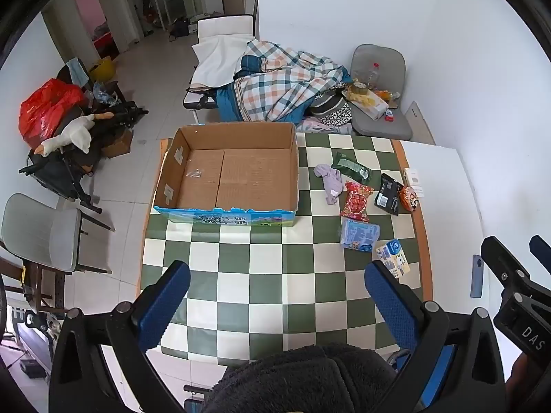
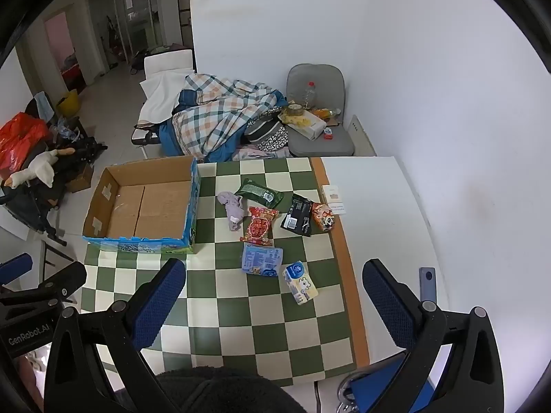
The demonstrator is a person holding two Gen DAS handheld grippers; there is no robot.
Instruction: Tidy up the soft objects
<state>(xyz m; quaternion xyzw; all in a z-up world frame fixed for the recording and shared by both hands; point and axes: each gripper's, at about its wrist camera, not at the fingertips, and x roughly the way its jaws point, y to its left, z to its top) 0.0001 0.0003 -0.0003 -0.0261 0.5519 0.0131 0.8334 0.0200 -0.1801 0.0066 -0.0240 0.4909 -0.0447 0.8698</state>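
Observation:
An open, empty cardboard box (image 1: 227, 175) (image 2: 144, 206) stands at the far left of the green checkered tablecloth (image 1: 241, 275) (image 2: 241, 309). To its right lie a lilac cloth (image 1: 330, 180) (image 2: 233, 208), a green packet (image 1: 351, 166) (image 2: 260, 191), a red packet (image 1: 356, 201) (image 2: 260, 229), a black packet (image 1: 389, 194) (image 2: 299, 220), a blue pack (image 1: 358, 235) (image 2: 262, 259) and a tissue pack (image 1: 394, 254) (image 2: 300, 283). My left gripper (image 1: 277, 296) and right gripper (image 2: 275, 292) are open and empty, above the near table.
An orange toy-like item (image 2: 323, 221) and white cards (image 2: 334, 199) lie by the cloth's right border. A phone (image 2: 428, 284) lies on the white table. Behind the table are a bed with a plaid quilt (image 1: 282, 82) and a grey chair (image 1: 378, 110).

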